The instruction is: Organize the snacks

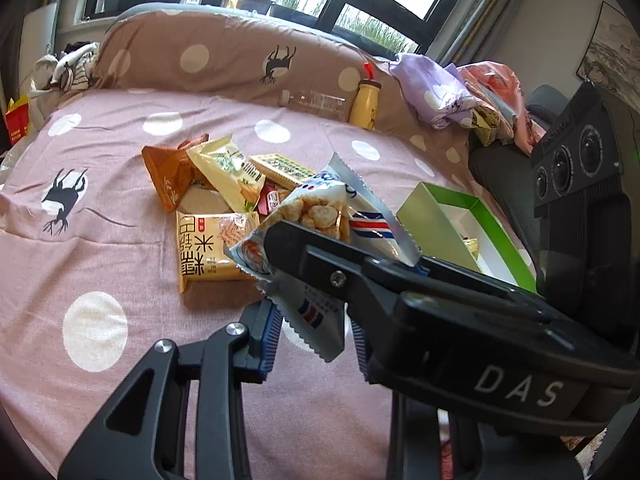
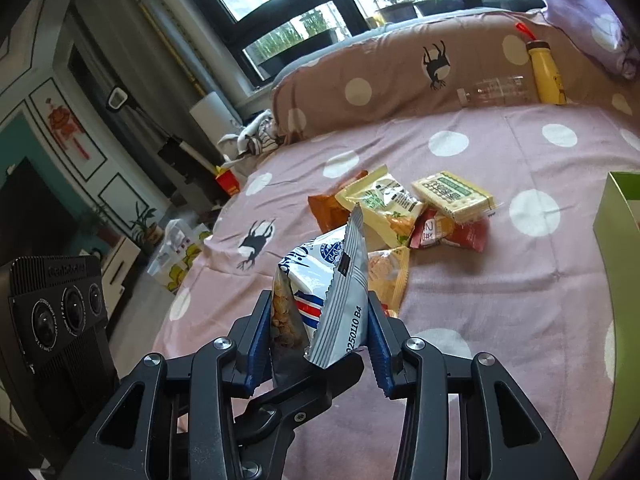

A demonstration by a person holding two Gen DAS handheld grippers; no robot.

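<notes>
A white snack bag with blue and red stripes (image 1: 320, 208) hangs above the pink dotted bedspread (image 1: 100, 240), and both grippers grip it. My left gripper (image 1: 312, 332) is shut on the bag's lower crimped edge. My right gripper (image 1: 288, 248) reaches in from the right and is shut on the bag's middle. In the right wrist view the bag (image 2: 340, 280) stands upright between the blue pads of the right gripper (image 2: 320, 340), with the left gripper (image 2: 288, 396) just below it. Beyond lie loose snacks: an orange bag (image 1: 168, 176), a cream bag (image 1: 228, 168), a cracker pack (image 1: 280, 168) and a yellow pack (image 1: 208, 248).
An open green box (image 1: 440, 216) sits on the bed to the right, also seen as the green box (image 2: 616, 220). A yellow bottle (image 1: 364, 100) and a clear bottle (image 1: 316, 102) lean on the brown pillow (image 1: 200, 56). Crumpled clothes (image 1: 436, 92) lie at the far right.
</notes>
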